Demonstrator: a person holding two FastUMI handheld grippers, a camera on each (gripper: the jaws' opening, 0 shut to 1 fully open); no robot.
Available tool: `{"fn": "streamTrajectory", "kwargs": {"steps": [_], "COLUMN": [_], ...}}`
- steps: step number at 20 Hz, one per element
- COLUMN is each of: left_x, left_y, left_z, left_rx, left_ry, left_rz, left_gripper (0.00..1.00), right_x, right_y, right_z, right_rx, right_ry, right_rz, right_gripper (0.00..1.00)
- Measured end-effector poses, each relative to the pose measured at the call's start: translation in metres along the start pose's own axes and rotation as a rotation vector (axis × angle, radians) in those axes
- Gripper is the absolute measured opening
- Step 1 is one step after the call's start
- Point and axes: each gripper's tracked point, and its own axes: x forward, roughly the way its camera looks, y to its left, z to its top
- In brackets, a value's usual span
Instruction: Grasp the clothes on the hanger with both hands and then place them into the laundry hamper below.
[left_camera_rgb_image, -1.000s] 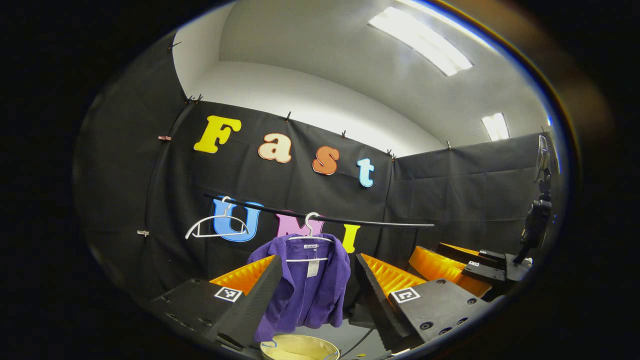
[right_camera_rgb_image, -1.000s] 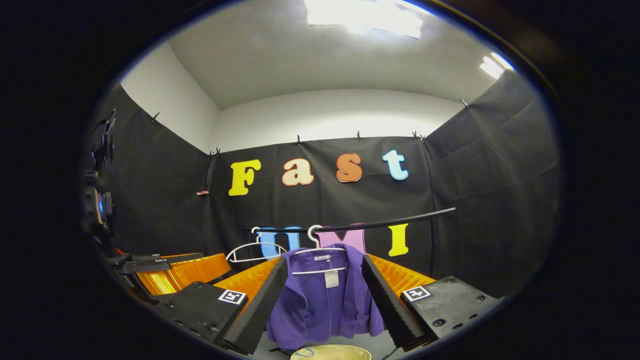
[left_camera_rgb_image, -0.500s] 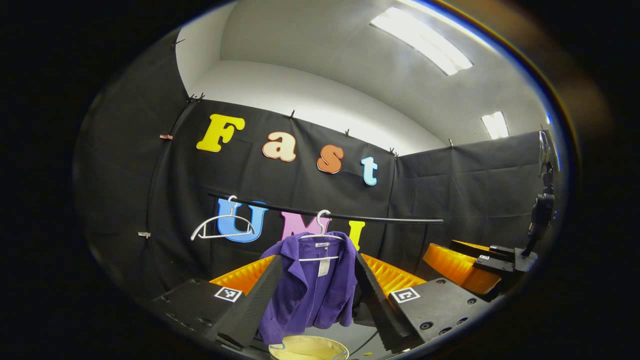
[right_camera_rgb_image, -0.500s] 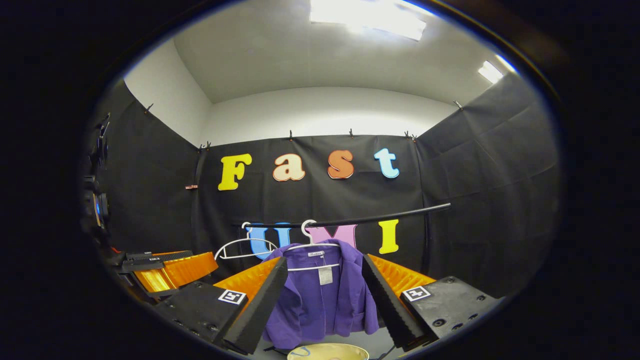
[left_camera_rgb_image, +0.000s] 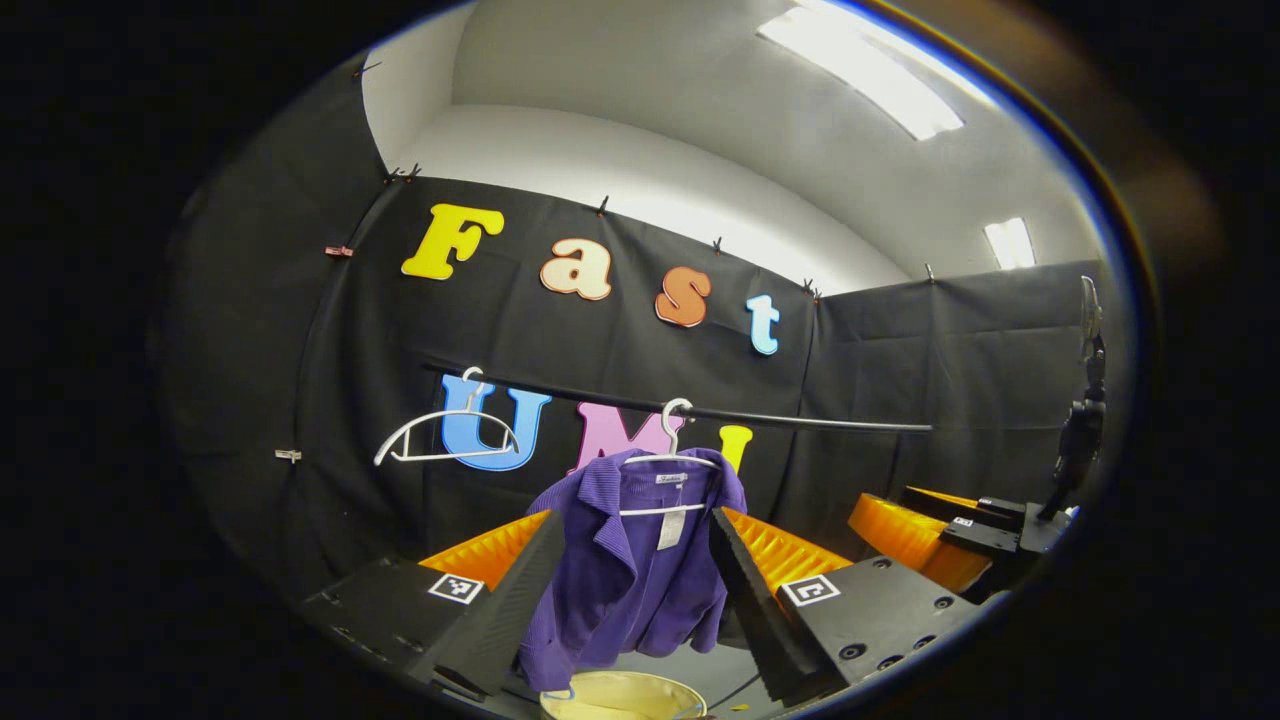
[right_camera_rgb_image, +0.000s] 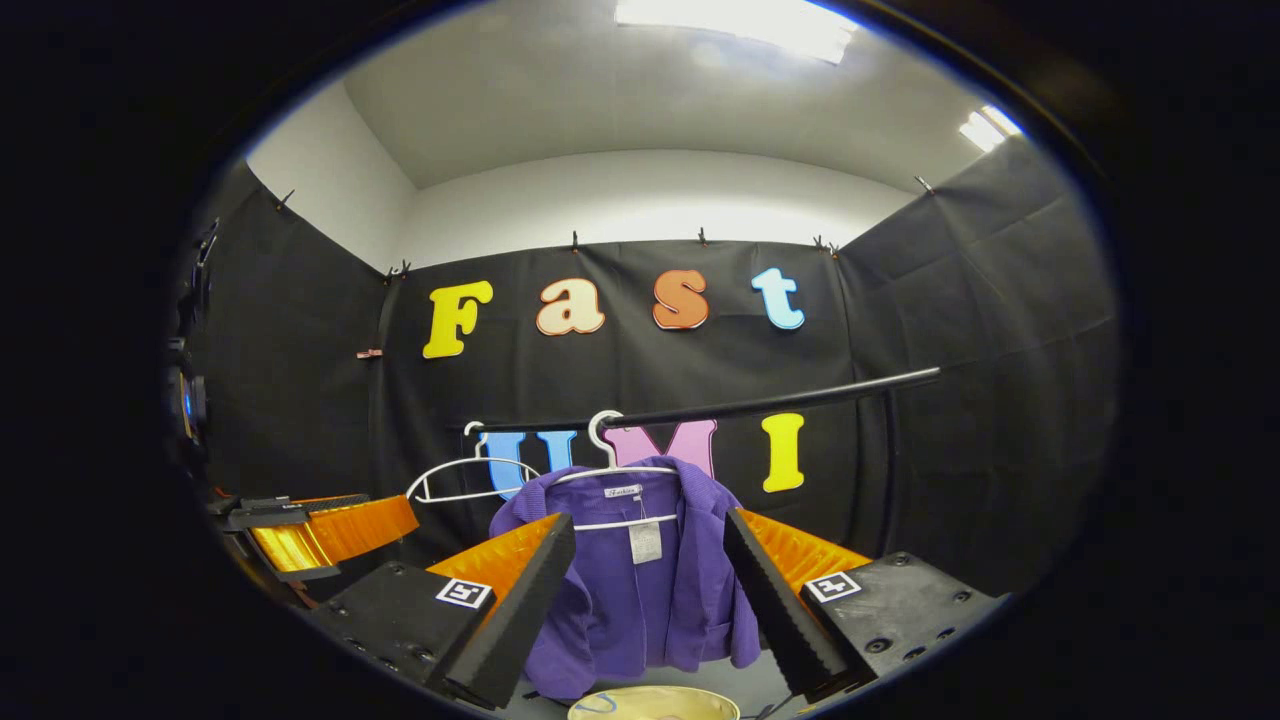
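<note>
Left gripper (left_camera_rgb_image: 630, 590) wide open, nothing held; right gripper (right_camera_rgb_image: 645, 590) same. Round cream laundry hamper (left_camera_rgb_image: 620, 697) sits low betw. the fingers. Beyond, well apart, purple corduroy jacket (left_camera_rgb_image: 625, 575) hangs framed in both gaps on white wire hanger (right_camera_rgb_image: 615, 478) off black rail (right_camera_rgb_image: 750, 407). Empty white hanger (left_camera_rgb_image: 445, 440) left of it.

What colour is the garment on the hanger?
Purple; the garment shows best in the right gripper view.
</note>
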Motion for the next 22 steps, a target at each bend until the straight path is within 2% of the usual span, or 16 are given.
{"fn": "streamTrajectory", "kwargs": {"steps": [6, 10, 17, 22], "left_x": [0.081, 0.124, 0.176, 0.206], "left_y": [0.001, -0.001, 0.026, 0.036], "left_z": [-0.034, -0.074, -0.125, -0.15], "left_rx": [-0.013, -0.005, -0.035, -0.058], "left_ry": [0.018, 0.064, 0.131, 0.168], "left_rz": [0.067, 0.111, 0.258, 0.321], "left_gripper": [0.92, 0.92, 0.93, 0.93], "right_x": [0.098, 0.149, 0.201, 0.228], "right_y": [-0.029, -0.055, -0.083, -0.096], "right_z": [-0.052, -0.087, -0.144, -0.172], "right_rx": [-0.006, -0.005, -0.021, 0.009], "right_ry": [0.052, 0.091, 0.153, 0.194], "right_rz": [0.038, 0.047, 0.061, 0.078], "right_gripper": [0.98, 0.97, 0.98, 0.98]}}
